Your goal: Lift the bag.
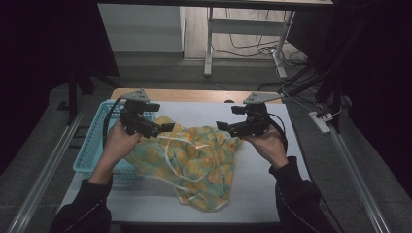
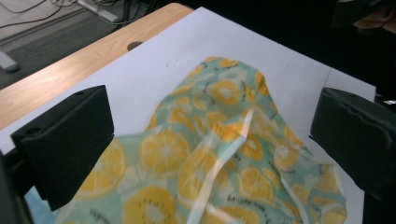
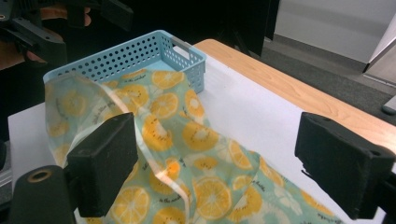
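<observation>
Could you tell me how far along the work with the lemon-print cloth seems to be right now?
Done: the lemon-print cloth lies loosely heaped on the white table, one edge over the blue basket. In hand: the left gripper and right gripper are both open above it, holding nothing. Left: probably gripping it, then spreading or folding; it is still rumpled.

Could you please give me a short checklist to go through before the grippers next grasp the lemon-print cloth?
1. left gripper jaws open: ok.
2. right gripper jaws open: ok.
3. lemon-print cloth between each pair of jaws: ok in both gripper views.
4. Pads clear of the cloth: ok, none pinched yet.
5. Cloth free of the blue basket: not ok, one part lies over its edge.
6. Cloth flat: not ok, rumpled.
</observation>
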